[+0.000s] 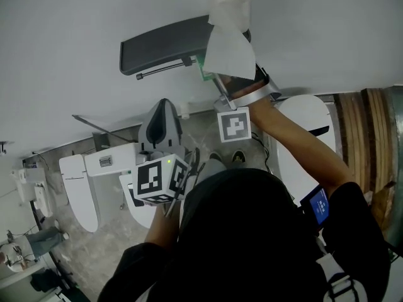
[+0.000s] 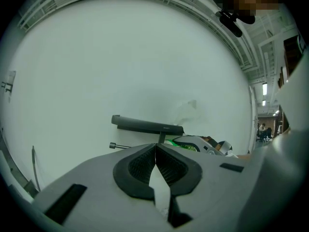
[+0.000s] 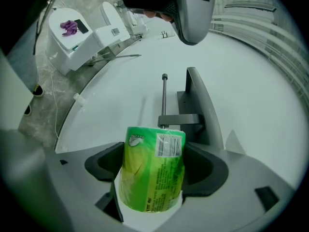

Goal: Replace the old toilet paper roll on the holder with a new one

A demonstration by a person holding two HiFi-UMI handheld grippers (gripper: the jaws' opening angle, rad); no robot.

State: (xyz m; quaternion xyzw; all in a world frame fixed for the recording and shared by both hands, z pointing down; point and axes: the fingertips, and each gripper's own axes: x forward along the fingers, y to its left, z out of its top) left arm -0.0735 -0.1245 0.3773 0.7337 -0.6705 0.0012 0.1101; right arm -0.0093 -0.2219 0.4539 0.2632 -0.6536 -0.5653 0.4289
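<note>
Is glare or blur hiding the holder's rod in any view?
Right gripper view: even light, no glare, thin metal holder rod sharp, though the fisheye curves the white wall at its edge and the green-wrapped toilet paper roll hides its near end. Left gripper view: rod small, slightly soft. Head view: dimmer, rod dark against wall.

Plastic-wrapped toilet paper roll point(image 3: 152, 173): bright green fading to yellow, white label patch with dark print; unwrapped paper roll point(image 1: 230, 5) and painted wall point(image 1: 63, 43) plain white. Wall-mounted holder point(image 1: 167, 46) dark grey, left gripper point(image 2: 156, 151) and right gripper point(image 3: 153, 161) light grey with black ribbed pads point(image 2: 139, 166), marker cube point(image 1: 157, 180) black-and-white squares, stone floor point(image 1: 113, 244) mottled grey, ceramic toilet point(image 1: 79, 187) white
</note>
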